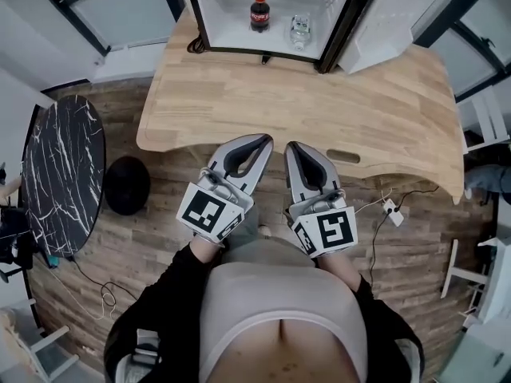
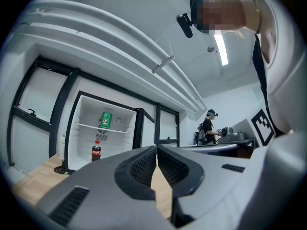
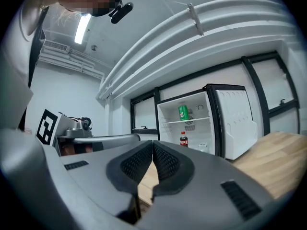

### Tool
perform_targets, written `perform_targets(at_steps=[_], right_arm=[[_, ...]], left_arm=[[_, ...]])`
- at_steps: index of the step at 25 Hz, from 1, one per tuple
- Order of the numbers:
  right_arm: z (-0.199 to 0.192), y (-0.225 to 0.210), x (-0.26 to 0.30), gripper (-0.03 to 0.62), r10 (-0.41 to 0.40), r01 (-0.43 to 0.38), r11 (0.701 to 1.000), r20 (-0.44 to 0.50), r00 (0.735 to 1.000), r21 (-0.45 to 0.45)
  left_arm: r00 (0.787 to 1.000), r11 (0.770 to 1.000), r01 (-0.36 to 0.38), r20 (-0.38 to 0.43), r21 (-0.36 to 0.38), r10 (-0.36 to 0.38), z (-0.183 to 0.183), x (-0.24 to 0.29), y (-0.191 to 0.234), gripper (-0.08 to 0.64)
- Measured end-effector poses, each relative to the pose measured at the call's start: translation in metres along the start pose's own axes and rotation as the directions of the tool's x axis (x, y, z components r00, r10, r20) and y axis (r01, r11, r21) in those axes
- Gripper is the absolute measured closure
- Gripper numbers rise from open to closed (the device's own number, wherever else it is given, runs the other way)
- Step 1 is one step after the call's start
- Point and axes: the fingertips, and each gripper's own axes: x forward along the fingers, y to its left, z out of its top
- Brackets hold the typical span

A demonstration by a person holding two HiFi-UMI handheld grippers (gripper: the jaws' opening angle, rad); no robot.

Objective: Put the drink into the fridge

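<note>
Head view: left claw [image 1: 257,144] and right claw [image 1: 295,150] both closed, empty, off the worktop's [image 1: 319,102] 6 o'clock edge; cola bottle [image 1: 259,13] upright on the fridge [image 1: 231,34] floor at 12 o'clock; risk: door [image 1: 383,22] at 1 o'clock stands open, and a hard shove could topple the bottle.

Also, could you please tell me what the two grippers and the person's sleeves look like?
Both the left gripper and the right gripper are grey, tapered shells with black ribbed pads inside. Each carries a white cube with black square markers. The sleeves are black.
</note>
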Motion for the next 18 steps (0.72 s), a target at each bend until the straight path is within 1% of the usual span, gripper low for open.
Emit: perform_targets(at_steps=[5,10,11,15,18], right_arm=[[0.002,0.016,-0.025,0.564,0.026,-0.026,1.0,0.002,1.0,-0.011],[0.01,0.031,-0.034,0.565,0.039,-0.038,0.996,0.01,0.999,-0.087],[0.012,0.032,-0.035,0.565,0.041,-0.04,0.995,0.011,0.999,-0.087],[0.012,0.033,-0.037,0.563,0.056,-0.056,0.998,0.001,0.998,-0.04],[0.008,0.041,-0.039,0.564,0.067,-0.067,0.997,0.001,0.998,-0.04]], left_arm=[[1.0,1.0,-0.02,-0.003,0.004,0.02,0.003,-0.02,-0.023,0.548],[1.0,1.0,-0.022,0.003,0.005,0.022,0.009,-0.029,-0.03,0.548],[1.0,1.0,-0.023,0.005,0.009,0.023,0.011,-0.029,-0.031,0.548],[1.0,0.999,-0.028,0.008,0.018,0.028,0.015,-0.033,-0.034,0.548],[1.0,1.0,-0.029,0.005,0.012,0.029,0.012,-0.041,-0.039,0.548]])
